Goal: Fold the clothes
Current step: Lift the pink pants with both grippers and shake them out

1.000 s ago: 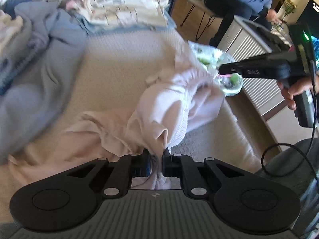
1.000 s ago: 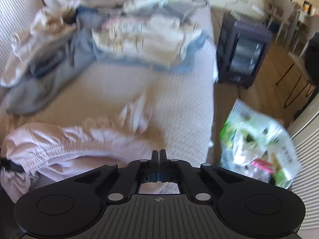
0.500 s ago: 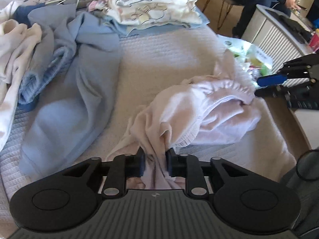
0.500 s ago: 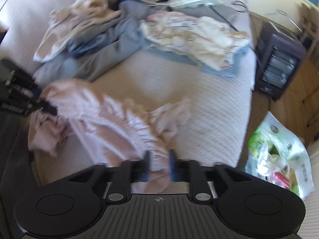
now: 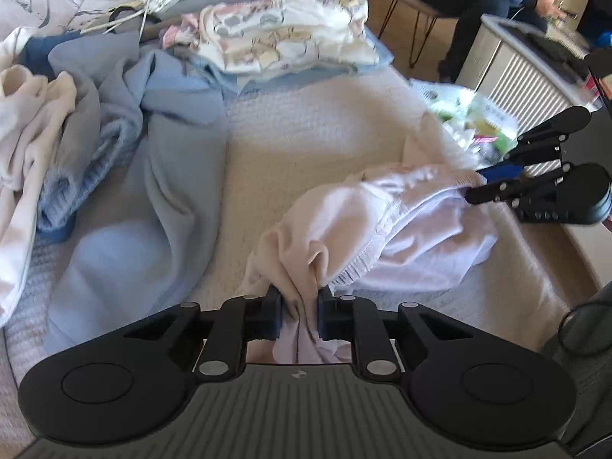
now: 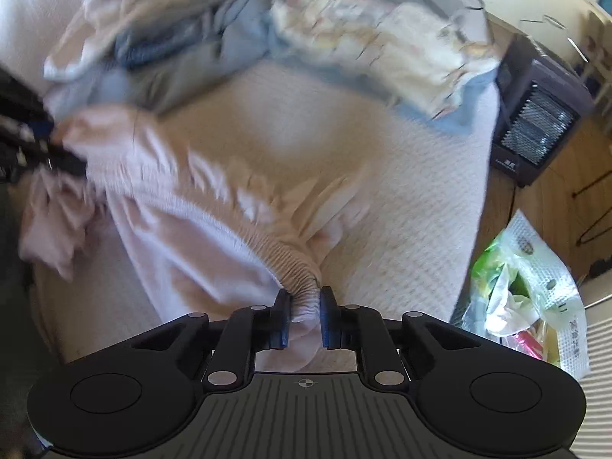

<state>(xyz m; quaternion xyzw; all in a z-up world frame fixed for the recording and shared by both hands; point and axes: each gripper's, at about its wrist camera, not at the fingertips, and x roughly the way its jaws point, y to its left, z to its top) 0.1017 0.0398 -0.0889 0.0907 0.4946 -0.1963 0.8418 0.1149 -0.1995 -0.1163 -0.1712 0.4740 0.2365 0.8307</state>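
- Since half a second ago, the right tool (image 6: 302, 319) has clamped the pink garment (image 5: 382, 225)'s waistband, stretching it from the left tool (image 5: 298, 315).
- One garment, pinched by two tools.

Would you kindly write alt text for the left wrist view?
The left gripper pinches a bunched end of a pale pink garment lying on a cream bed cover, while the right gripper grips its elastic waistband at the right. Blue and white clothes are heaped to the left.

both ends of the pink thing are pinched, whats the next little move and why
Probably draw the left hand-held gripper and right hand-held gripper apart: the pink garment sags bunched between them over the bed, and its gathered waistband needs pulling taut before it is laid flat.
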